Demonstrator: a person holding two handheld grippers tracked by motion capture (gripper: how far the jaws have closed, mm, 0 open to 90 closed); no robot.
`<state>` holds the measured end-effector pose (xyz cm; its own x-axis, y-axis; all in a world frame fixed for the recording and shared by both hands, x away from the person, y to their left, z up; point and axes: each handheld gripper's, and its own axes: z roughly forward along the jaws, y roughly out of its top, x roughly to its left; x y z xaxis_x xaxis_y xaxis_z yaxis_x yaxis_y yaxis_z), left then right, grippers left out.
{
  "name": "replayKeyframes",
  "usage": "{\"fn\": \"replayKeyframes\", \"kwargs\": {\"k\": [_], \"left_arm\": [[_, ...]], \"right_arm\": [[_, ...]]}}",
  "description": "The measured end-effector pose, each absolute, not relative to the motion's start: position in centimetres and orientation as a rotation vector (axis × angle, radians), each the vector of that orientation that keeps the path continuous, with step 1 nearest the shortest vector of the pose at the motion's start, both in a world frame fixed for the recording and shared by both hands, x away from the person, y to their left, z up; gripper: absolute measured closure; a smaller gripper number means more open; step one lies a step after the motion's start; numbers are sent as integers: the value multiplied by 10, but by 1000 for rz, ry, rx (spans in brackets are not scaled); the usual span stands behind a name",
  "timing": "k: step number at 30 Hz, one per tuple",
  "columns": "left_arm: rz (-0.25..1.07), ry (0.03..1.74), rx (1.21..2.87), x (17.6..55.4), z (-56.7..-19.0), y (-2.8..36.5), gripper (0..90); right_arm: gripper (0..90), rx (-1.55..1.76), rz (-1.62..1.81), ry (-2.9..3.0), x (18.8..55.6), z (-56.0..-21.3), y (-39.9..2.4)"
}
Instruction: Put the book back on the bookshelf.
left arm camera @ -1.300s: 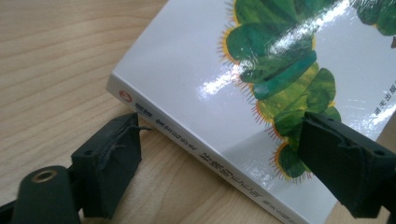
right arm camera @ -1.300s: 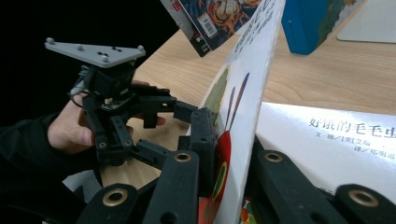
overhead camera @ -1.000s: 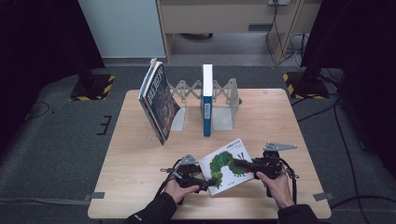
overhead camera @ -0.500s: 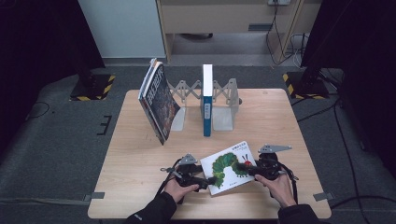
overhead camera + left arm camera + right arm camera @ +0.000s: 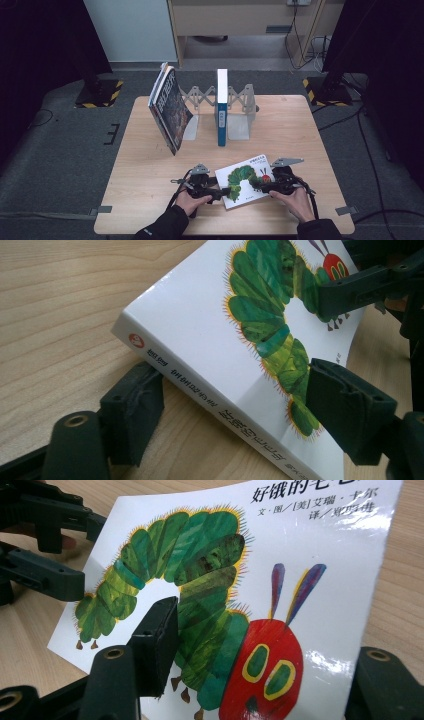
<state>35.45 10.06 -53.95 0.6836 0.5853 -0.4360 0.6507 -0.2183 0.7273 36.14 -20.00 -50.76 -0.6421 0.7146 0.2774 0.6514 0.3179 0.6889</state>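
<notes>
High view: a white book (image 5: 246,180) with a green caterpillar and red head on its cover lies near the front edge of the wooden counter (image 5: 150,165). The left gripper (image 5: 223,191) pinches its spine edge; the right gripper (image 5: 255,187) pinches the opposite edge, the cover bending. Behind stand a rack (image 5: 239,107), a blue book (image 5: 221,107) and a dark leaning book (image 5: 170,110). Grey floor surrounds.
</notes>
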Motion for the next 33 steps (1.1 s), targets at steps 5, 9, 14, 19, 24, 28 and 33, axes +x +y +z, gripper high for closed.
{"fn": "replayKeyframes", "kwargs": {"k": [5, 9, 14, 19, 24, 28, 33], "left_arm": [[-84, 970, 1897, 355, -540, 101, 243], [-76, 970, 1902, 355, -539, 101, 258], [-77, 972, 1897, 355, -540, 102, 258], [-82, 976, 1889, 355, -540, 103, 263], [-98, 990, 1864, 355, -541, 105, 276], [-95, 991, 1864, 355, -541, 105, 302], [-96, 995, 1864, 356, -542, 106, 334]], "right_arm": [[403, 1287, 1239, 2482, 361, -508, -200], [403, 1276, 1255, 2480, 361, -508, -198], [403, 1244, 1280, 2484, 361, -508, -193], [395, 1249, 1289, 2486, 361, -508, -193], [302, 1260, 1254, 2504, 361, -505, -188], [263, 1273, 1229, 2461, 363, -504, -192], [268, 1296, 1164, 2428, 364, -505, -197]]}}
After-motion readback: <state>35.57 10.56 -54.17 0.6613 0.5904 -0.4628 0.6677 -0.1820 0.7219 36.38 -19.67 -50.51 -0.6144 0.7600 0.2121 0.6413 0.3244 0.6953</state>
